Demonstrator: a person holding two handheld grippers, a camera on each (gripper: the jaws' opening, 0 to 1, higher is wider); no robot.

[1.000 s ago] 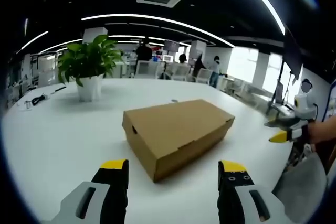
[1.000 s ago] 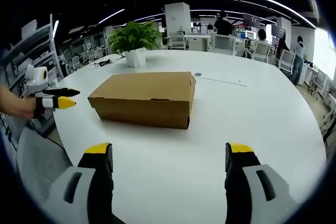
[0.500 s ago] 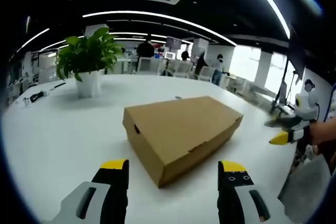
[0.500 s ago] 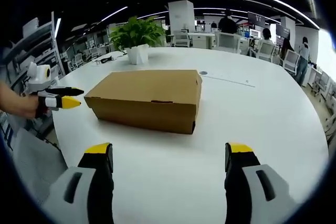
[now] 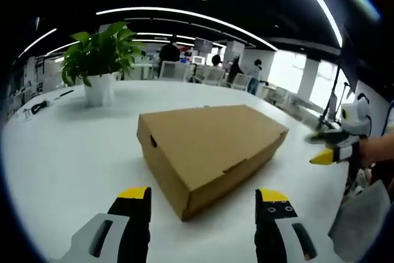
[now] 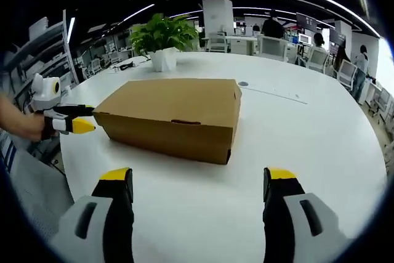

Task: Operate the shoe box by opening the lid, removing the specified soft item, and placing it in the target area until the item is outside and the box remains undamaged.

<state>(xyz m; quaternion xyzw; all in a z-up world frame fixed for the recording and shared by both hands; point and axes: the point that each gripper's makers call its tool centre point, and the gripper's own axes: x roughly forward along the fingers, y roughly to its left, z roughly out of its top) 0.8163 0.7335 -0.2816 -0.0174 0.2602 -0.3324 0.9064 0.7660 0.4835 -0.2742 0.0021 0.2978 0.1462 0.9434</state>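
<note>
Nearest in the left gripper view, the left gripper (image 5: 203,204) holds its two yellow-tipped jaws wide apart, with nothing between them, above the white worktop (image 5: 55,152). Just beyond the jaw tips, and not touching them, lies the brown cardboard shoe box (image 5: 209,146), lid shut, set at an angle so one near corner points toward the gap between the jaws. A small notch shows on its left end wall.

At the right of that view the right gripper (image 5: 324,154) comes in, held in a person's hand (image 5: 372,152); its yellow tip points toward the box's right end and stops a little short of it.

In the right gripper view, the right gripper (image 6: 196,183) also has its jaws well apart and empty over the worktop (image 6: 308,146). The shoe box (image 6: 172,115) sits beyond them, nearer the left jaw's side, its long front wall facing the camera and its lid closed flat. At the left, the left gripper (image 6: 80,121) reaches in close beside the box's left end; I cannot tell whether it touches.

Farther back a potted plant (image 5: 98,63) in a white pot stands on the worktop, well apart from the box; it shows again in the right gripper view (image 6: 163,41). Beyond it are office chairs (image 6: 271,47) and several people (image 5: 169,56) under long ceiling strip lights (image 5: 184,16).
</note>
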